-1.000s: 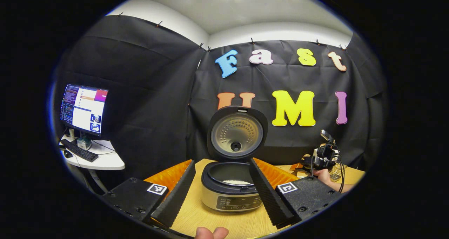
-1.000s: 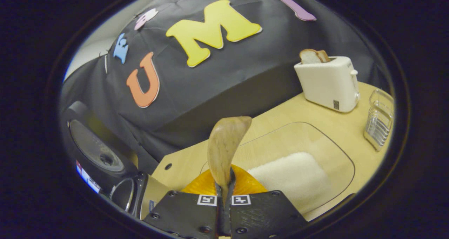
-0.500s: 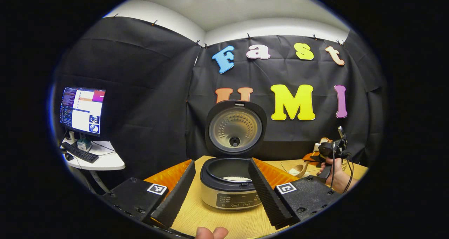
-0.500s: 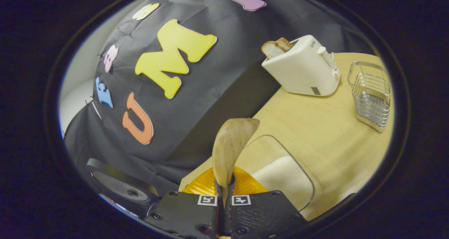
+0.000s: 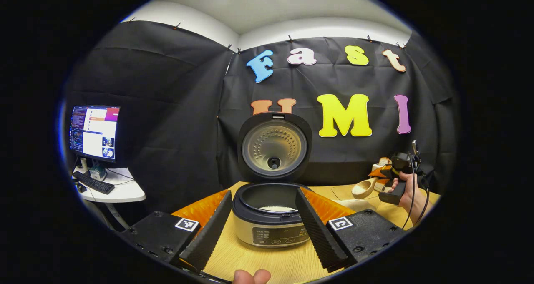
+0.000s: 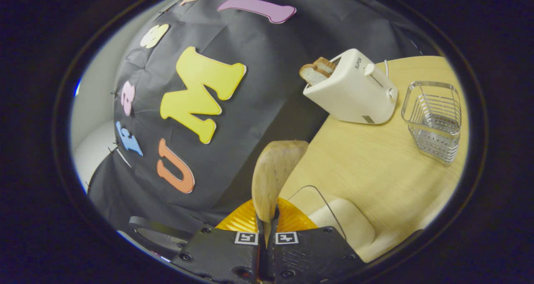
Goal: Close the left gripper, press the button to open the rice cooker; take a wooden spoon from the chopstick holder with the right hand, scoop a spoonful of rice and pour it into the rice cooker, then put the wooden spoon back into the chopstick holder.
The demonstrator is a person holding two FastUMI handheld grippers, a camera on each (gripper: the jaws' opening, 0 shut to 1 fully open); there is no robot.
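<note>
Both right gripper (image 6: 267, 225) fingers clamp wooden spoon (image 6: 273, 175) handle, bowl jutting ahead; left gripper (image 5: 260, 227) spread before rice cooker (image 5: 270, 221)

A white toaster (image 6: 354, 92) holding bread (image 6: 316, 70); a monitor (image 5: 94, 132).

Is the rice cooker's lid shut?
No, the lid stands upright behind the open pot, with rice showing inside.

Rice cooker (image 5: 272, 221) stands open, rice inside; wooden spoon (image 6: 272, 177) is pinched upright.
</note>
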